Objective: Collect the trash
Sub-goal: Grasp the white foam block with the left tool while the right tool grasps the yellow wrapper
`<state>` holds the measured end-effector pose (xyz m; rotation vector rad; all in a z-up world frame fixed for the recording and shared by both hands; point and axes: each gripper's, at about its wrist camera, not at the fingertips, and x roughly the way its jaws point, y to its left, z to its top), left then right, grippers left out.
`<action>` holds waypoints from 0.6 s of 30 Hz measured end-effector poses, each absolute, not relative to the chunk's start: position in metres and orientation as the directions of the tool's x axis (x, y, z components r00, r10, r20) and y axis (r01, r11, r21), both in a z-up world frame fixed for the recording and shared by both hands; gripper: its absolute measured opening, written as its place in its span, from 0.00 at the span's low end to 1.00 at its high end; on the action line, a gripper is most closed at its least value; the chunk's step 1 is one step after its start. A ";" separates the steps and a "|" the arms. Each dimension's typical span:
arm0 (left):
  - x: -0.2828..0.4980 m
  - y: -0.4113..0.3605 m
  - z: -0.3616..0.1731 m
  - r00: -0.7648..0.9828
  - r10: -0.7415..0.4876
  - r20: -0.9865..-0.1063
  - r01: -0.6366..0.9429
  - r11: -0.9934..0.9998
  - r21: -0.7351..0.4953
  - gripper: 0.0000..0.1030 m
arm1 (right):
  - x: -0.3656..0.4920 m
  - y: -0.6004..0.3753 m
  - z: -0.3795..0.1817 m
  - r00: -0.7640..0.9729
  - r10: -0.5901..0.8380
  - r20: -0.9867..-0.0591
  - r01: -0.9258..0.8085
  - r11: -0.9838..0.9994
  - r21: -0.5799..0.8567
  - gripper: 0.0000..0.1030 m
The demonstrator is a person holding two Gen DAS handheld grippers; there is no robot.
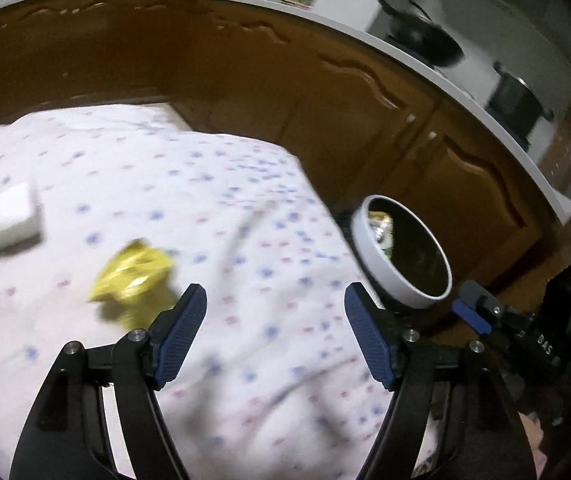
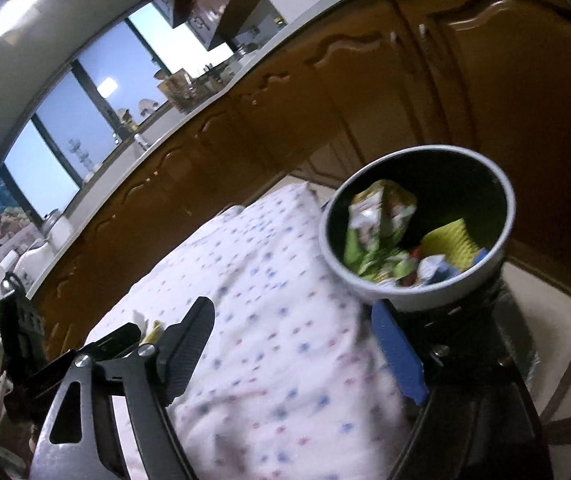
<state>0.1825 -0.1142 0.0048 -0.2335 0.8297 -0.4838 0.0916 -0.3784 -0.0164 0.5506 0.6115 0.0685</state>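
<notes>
The left gripper (image 1: 275, 334) is seen at the bottom of the left wrist view. Its two blue pads (image 1: 181, 340) are spread wide apart, and nothing is held between them. Under it a white cloth with small blue and red dots (image 1: 213, 200) is spread over a table.

A crumpled yellow wrapper (image 1: 131, 276) lies on the cloth in the lower left part of this view, just beside the left pad. It looks blurry. A small white box (image 1: 7, 220) is seen at the left edge, on the cloth, well apart from the wrapper.

A round bin with a white rim (image 1: 401, 252) is seen right of the middle, past the edge of the cloth. It is dark inside, and a bit of shiny trash shows in it. Brown wooden cupboards (image 1: 245, 72) run across the top, with a dark pan (image 1: 425, 40) on the counter at the upper right.

In the right wrist view, the right gripper (image 2: 297, 344) is at the bottom, and its fingers are also wide apart with nothing held. The bin (image 2: 421, 300) is seen right of the middle, just above the right finger. Green and white packets (image 2: 381, 220) and a yellow piece (image 2: 449, 242) lie inside it. Windows (image 2: 85, 112) are seen at the upper left.
</notes>
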 end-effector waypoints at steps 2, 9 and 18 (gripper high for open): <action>0.180 -0.092 0.003 0.593 -0.471 -0.653 0.284 0.881 -0.378 0.71 | 0.093 -0.363 -0.018 0.811 0.238 -0.534 0.081 0.858 0.506 0.81; 0.170 -0.040 -0.001 0.635 -0.399 -0.661 0.241 0.916 -0.321 0.71 | 0.103 -0.315 -0.023 0.771 0.315 -0.554 -0.001 0.870 0.494 0.81; 0.175 0.012 -0.009 0.653 -0.298 -0.697 0.218 0.954 -0.204 0.72 | 0.123 -0.257 -0.025 0.714 0.405 -0.572 -0.115 0.873 0.475 0.81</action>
